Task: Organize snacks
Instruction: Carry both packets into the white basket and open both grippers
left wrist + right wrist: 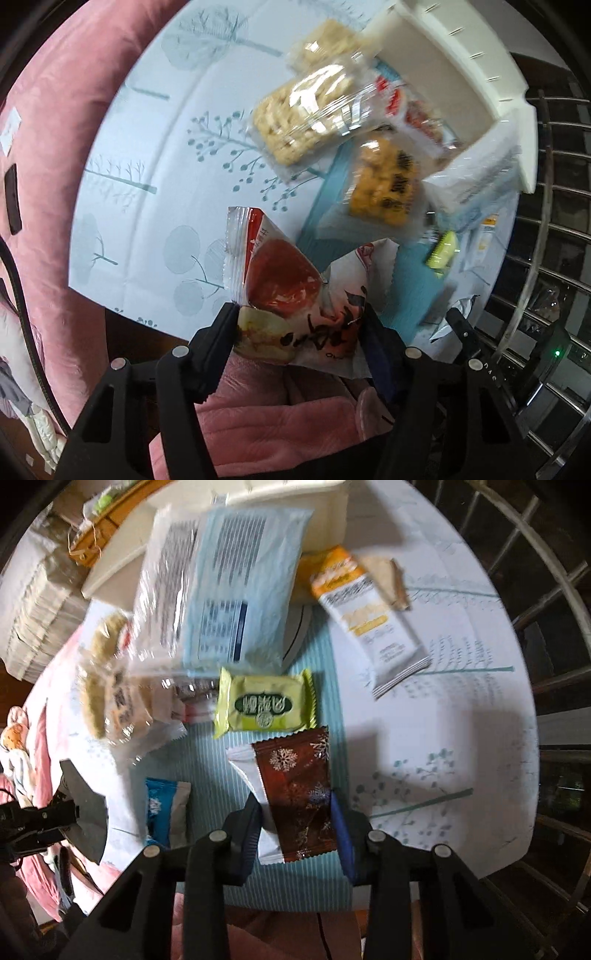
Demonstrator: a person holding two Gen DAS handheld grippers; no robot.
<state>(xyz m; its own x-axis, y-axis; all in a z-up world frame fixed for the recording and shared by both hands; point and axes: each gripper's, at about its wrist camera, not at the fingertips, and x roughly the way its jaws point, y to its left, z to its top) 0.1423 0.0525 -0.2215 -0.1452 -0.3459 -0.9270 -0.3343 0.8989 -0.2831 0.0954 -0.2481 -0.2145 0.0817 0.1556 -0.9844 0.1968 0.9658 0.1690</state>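
My left gripper (301, 314) is shut on a red and white snack packet (291, 295) and holds it above the near table edge. My right gripper (297, 812) is shut on a brown snowflake packet (295, 794) over the striped blue mat (221, 775). A white storage box (461, 66) stands at the far side. Beside it lie clear packs of puffed rice bars (306, 114), an orange snack pack (388, 184) and a green packet (264, 703). A large pale blue bag (236, 590) leans by the box in the right wrist view.
The round table (147, 147) has a white cloth with tree prints. A pink cushion (55, 147) lies to its left. A metal rack (554, 221) stands to the right. An orange and white bar packet (369, 620) and a blue packet (162, 805) lie on the table.
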